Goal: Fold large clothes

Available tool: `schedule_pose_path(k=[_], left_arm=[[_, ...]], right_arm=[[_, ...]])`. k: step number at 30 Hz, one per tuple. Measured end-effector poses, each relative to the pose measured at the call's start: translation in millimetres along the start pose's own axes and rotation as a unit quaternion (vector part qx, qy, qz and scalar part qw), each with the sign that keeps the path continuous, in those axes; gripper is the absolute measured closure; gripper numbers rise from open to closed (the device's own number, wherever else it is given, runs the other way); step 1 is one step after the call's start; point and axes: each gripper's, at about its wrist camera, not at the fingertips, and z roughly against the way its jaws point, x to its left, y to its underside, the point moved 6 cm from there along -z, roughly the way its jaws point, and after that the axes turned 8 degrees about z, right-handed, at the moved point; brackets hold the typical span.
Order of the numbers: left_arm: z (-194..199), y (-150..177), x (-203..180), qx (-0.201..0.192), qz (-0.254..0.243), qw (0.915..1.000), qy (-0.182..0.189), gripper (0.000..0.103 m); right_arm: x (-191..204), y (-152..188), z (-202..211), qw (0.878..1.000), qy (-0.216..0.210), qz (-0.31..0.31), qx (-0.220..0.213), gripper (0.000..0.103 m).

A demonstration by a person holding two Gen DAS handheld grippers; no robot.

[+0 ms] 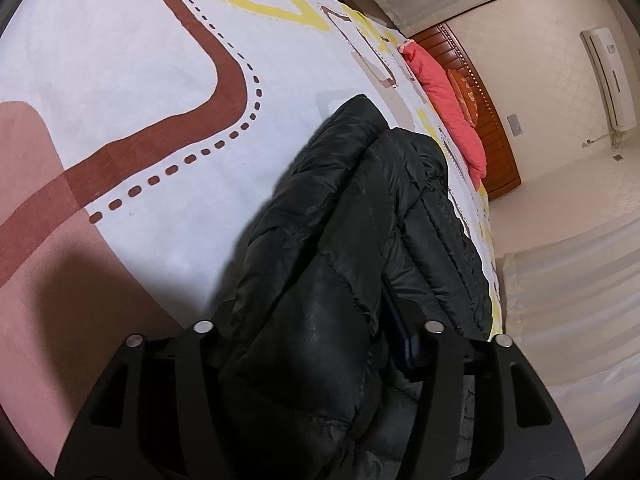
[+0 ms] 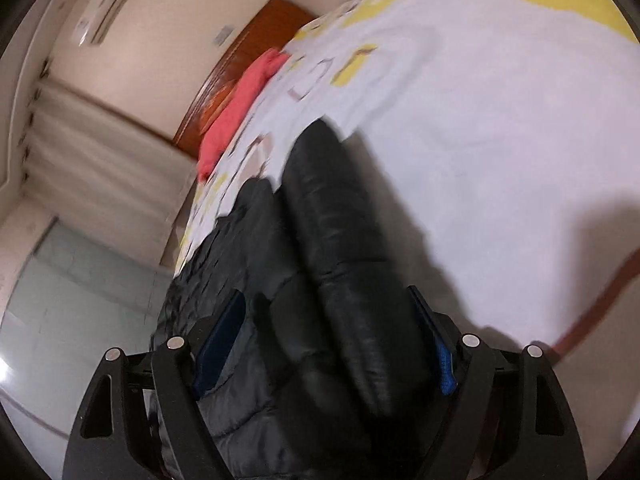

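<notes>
A black quilted puffer jacket (image 1: 360, 208) lies bunched on the bed's patterned cover (image 1: 132, 60), near its right edge in the left wrist view. My left gripper (image 1: 320, 332) straddles a thick fold of it. The right pad (image 1: 402, 336) shows beside the fold, while the left finger is hidden under fabric, and the jaws look slack around it. In the blurred right wrist view the same jacket (image 2: 340, 240) runs between the wide-apart blue pads (image 2: 220, 332) of my right gripper (image 2: 326, 320). A rolled sleeve rests close to the right pad without being pinched.
A coral-red pillow or quilt (image 1: 448, 100) lies against the wooden headboard (image 1: 480, 92). Curtains (image 1: 560, 300) and the floor (image 2: 80, 280) lie beyond the bed's edge, close to the jacket. An air conditioner (image 1: 608, 76) hangs on the wall.
</notes>
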Motion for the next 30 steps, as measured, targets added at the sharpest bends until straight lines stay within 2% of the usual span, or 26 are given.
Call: schedule_pose_path(k=[1, 3, 5, 6, 8, 9, 12, 15, 19, 24, 26, 30], left_arm=[[0.8, -0.1, 1.4, 0.002, -0.001, 1.0, 0.004, 0.043], [1.8, 0.4, 2.8, 0.005, -0.002, 0.9999, 0.011, 0.042], [1.6, 1.2, 1.7, 0.005, -0.005, 0.9999, 0.011, 0.044], [1.9, 2.1, 0.8, 0.004, -0.007, 0.9999, 0.013, 0.054], [2.9, 4.1, -2.6, 0.003, -0.01, 0.9997, 0.022, 0.065], [5.6, 6.2, -5.6, -0.001, -0.017, 0.9995, 0.027, 0.071], [13.7, 9.7, -14.6, -0.007, -0.016, 0.999, 0.04, 0.077], [22.3, 12.8, -25.8, -0.011, -0.011, 0.9982, 0.058, 0.079], [35.5, 23.0, -55.4, -0.016, -0.031, 0.9955, 0.088, 0.08], [41.0, 53.7, -100.4, 0.002, -0.057, 0.9902, 0.128, 0.08], [40.8, 68.3, -114.9, 0.011, -0.072, 0.988, 0.136, 0.08], [30.7, 99.3, -140.8, 0.026, -0.113, 0.9841, 0.135, 0.08]], right_arm=[[5.8, 0.1, -7.2, 1.0, 0.011, 0.01, -0.001, 0.025], [13.2, 1.6, -17.0, 0.999, 0.025, 0.02, -0.002, 0.042], [17.0, 4.9, -25.9, 0.999, 0.031, 0.027, 0.0, 0.049], [21.7, 5.6, -32.9, 0.999, 0.03, 0.03, -0.002, 0.053], [26.6, 5.9, -39.9, 0.999, 0.027, 0.028, -0.006, 0.056], [30.0, 5.2, -45.5, 0.999, 0.026, 0.026, -0.009, 0.057], [30.8, 1.3, -51.8, 0.999, 0.027, 0.026, -0.015, 0.058], [34.8, 1.7, -56.4, 0.999, 0.03, 0.029, -0.019, 0.059], [40.3, -2.0, -65.4, 0.998, 0.035, 0.035, -0.023, 0.059], [40.4, -4.4, -67.6, 0.998, 0.036, 0.037, -0.027, 0.059], [27.6, 5.9, -47.1, 0.998, 0.036, 0.038, -0.03, 0.059], [26.6, 11.2, -44.0, 0.998, 0.035, 0.038, -0.034, 0.059]])
